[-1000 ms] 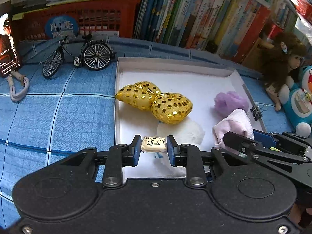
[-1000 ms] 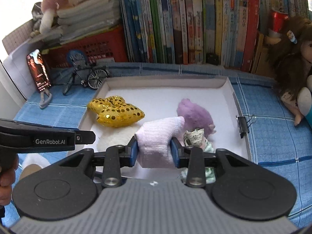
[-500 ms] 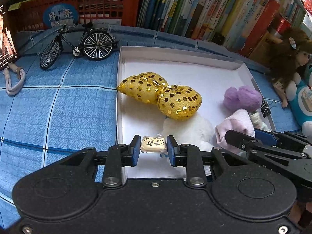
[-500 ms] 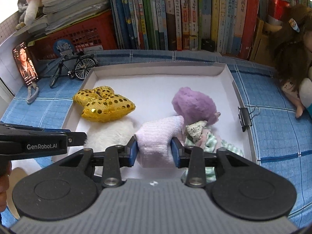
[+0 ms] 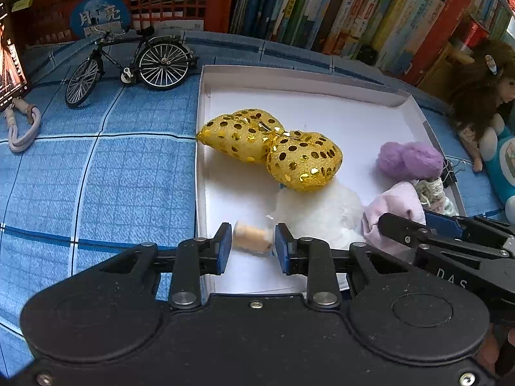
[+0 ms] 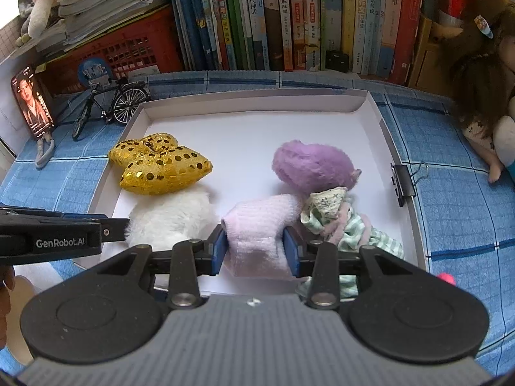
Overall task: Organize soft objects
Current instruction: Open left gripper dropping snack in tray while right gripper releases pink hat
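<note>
A white tray [image 5: 289,78] holds a gold sequined cushion [image 5: 273,146], a white fluffy toy [image 5: 322,212], a purple fluffy toy [image 5: 408,160] and a green striped cloth [image 6: 354,225]. My left gripper [image 5: 252,244] is open over the tray's near left corner; a small beige cushion [image 5: 251,236], blurred, lies loose between its fingers. My right gripper [image 6: 256,247] is shut on a pale pink sock [image 6: 260,228] above the tray's near edge, beside the white toy [image 6: 170,218].
A model bicycle [image 5: 128,64], a phone [image 6: 32,103] and a red basket [image 5: 128,3] stand at the back left. Books line the back wall. A doll [image 6: 479,74] sits at the right. A binder clip [image 6: 402,180] grips the tray's right rim.
My left gripper opened and let go of the small beige cushion, which has dropped and turned. Both grippers moved forward over the tray. The right still holds the sock.
</note>
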A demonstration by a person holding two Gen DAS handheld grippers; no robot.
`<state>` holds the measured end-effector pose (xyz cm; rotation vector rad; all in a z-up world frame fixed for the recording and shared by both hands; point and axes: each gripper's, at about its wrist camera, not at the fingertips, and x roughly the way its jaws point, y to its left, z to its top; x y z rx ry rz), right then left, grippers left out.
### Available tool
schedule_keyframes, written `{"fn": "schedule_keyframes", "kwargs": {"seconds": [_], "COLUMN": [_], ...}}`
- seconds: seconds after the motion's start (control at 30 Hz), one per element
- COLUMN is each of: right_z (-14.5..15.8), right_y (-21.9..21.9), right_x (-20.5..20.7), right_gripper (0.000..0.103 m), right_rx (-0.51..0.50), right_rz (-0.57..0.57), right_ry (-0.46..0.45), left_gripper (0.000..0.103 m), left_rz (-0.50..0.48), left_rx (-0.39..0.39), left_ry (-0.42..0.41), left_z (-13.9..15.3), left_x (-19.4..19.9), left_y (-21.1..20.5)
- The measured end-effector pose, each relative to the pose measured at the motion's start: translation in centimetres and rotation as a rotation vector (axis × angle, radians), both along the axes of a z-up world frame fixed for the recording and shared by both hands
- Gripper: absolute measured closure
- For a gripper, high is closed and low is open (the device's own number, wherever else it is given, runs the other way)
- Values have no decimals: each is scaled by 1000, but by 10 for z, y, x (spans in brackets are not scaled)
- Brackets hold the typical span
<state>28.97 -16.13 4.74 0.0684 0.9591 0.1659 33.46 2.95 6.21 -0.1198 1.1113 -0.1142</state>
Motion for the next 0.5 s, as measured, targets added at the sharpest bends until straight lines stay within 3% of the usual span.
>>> {"fn": "schedule_keyframes", "kwargs": {"seconds": [0.33,0.4,0.5], "right_z": [-2,0,3], "right_y": [1,1,2], "right_x": [-2,-4,-6], "right_gripper": [52,44,42], "right_rx": [-7,-4,2], "right_rz": [4,0,4], "right_ry": [3,-5,-15], "left_gripper": [64,62,61], "left_rz": [6,6,3], "left_rx": [4,2,4], "left_ry": [3,-3,-9], "left_z": [1,3,7], "left_x": [-1,-3,-6], "left_y": [1,2,1]}}
